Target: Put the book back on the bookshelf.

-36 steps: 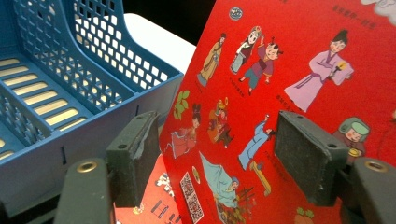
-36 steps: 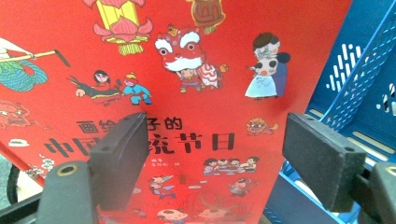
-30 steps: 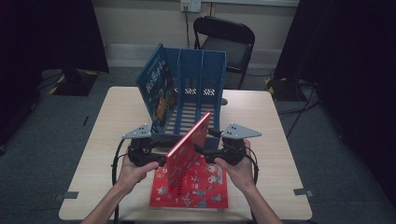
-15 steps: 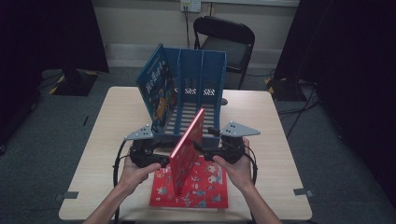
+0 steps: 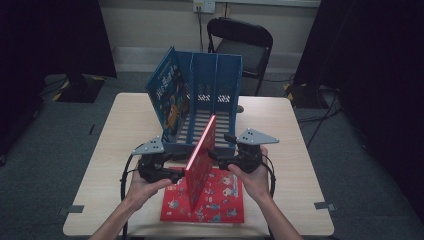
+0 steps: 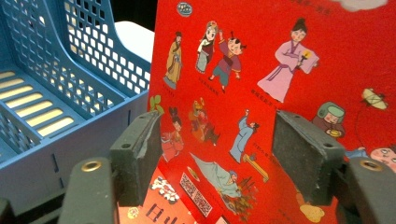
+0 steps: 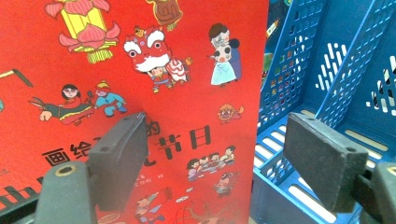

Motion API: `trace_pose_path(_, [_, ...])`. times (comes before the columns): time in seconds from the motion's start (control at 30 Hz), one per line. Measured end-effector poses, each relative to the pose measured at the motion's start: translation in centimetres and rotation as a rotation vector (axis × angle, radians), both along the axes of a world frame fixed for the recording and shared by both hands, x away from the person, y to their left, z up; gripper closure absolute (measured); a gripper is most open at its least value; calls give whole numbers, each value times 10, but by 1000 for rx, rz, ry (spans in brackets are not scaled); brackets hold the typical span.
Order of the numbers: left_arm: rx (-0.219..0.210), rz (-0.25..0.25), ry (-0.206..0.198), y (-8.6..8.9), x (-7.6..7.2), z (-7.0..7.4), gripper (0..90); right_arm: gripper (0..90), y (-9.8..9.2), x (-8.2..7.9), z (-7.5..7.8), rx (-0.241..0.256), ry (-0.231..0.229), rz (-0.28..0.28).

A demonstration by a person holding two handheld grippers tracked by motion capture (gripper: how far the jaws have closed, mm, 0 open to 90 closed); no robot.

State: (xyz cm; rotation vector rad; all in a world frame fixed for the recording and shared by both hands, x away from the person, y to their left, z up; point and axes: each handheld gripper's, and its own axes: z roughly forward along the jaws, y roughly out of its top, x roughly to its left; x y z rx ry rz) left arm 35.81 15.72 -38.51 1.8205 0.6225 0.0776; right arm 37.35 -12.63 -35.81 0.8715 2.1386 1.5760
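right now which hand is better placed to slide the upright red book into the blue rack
Right, likely: right gripper is nearer the blue rack, open jaws by the upright red book edge facing it.

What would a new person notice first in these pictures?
The eye goes first to the bright red book standing on edge at the table's near middle, between the left gripper and the right gripper. Behind it sits a blue file rack with a blue book leaning in its left slot.
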Motion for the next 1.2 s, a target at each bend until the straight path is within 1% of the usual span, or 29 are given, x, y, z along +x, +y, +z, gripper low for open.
trace_pose_path(0.07, [-9,-11,7,0,0,0,330,218,0,0,0,2,2,-3])
trace_pose_path(0.17, [-12,-20,11,-3,-1,0,320,222,2,1,0,1,1,-3])
trace_pose_path(0.2, [-7,-18,11,-4,-1,0,312,224,3,1,0,1,2,-2])
trace_pose_path(0.33, [-2,-15,5,-5,-1,0,300,228,4,1,0,-1,0,0])
trace_pose_path(0.47, [-8,-29,6,-11,-2,0,291,228,4,3,1,-7,2,-3])
trace_pose_path(0.6, [-1,-37,-1,-16,-3,0,271,231,6,3,1,-9,2,2])
trace_pose_path(0.63, [2,-26,-6,-16,-3,0,263,231,6,3,1,-9,2,3])
trace_pose_path(0.7, [-2,-28,-5,-17,-3,0,250,232,5,2,0,-11,3,2])
trace_pose_path(0.83, [-7,-41,13,-20,-1,-1,243,234,5,2,-2,-17,13,9])
trace_pose_path(0.97, [-4,-48,3,-23,-3,-2,242,235,5,2,-3,-22,18,24])
trace_pose_path(1.07, [-7,-45,9,-26,-2,-3,222,239,6,2,-3,-25,19,30])
trace_pose_path(1.1, [6,-47,11,-27,-2,-3,210,239,6,2,-3,-25,19,31])
trace_pose_path(1.2, [13,-52,9,-30,-1,-3,194,243,7,2,-4,-35,23,38])
